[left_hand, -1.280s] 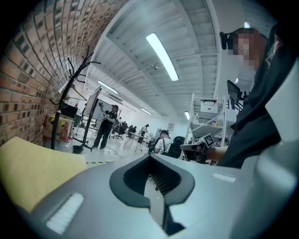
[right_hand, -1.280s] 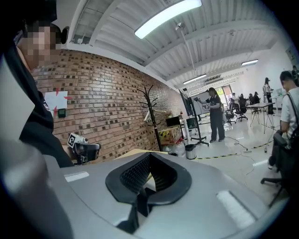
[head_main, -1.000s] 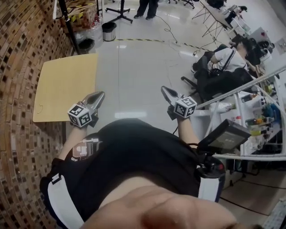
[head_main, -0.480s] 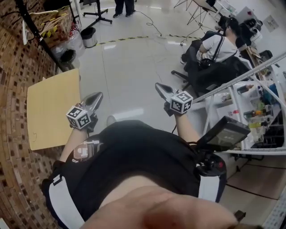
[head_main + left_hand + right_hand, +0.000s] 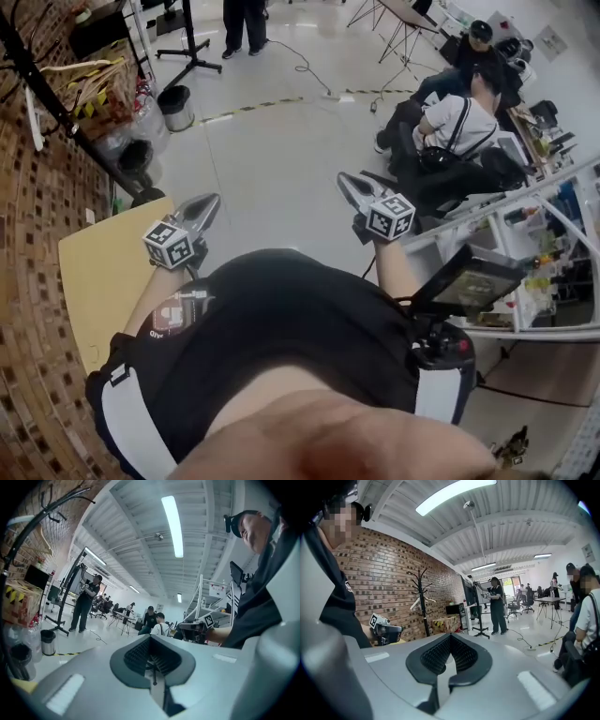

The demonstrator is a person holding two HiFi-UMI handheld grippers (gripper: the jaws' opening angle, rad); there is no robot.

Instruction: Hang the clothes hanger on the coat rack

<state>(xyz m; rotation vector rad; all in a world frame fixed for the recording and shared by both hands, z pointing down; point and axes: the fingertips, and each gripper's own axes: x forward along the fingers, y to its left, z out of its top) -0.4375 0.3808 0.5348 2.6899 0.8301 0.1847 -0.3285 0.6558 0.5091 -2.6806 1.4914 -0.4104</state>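
Note:
A black coat rack (image 5: 66, 108) slants along the brick wall at the head view's upper left. The right gripper view shows the coat rack (image 5: 423, 609) upright with a white clothes hanger (image 5: 418, 603) on it. In the left gripper view its curved arms (image 5: 44, 513) cross the top left. My left gripper (image 5: 208, 202) and right gripper (image 5: 345, 182) are held out level in front of my body, well short of the rack. The left gripper (image 5: 151, 651) is shut with nothing between its jaws, and so is the right gripper (image 5: 449, 651).
A yellow table (image 5: 98, 272) stands against the brick wall at the left. A waste bin (image 5: 175, 107) and a box of hangers (image 5: 98, 80) sit near the rack's foot. Seated people (image 5: 450, 122) and a metal shelf frame (image 5: 525, 202) are at the right; a person (image 5: 244, 19) stands far off.
The view has swung round: table and brick wall slid down and left, and more of the rack and its hangers came into sight. Both grippers travelled along, still shut and empty.

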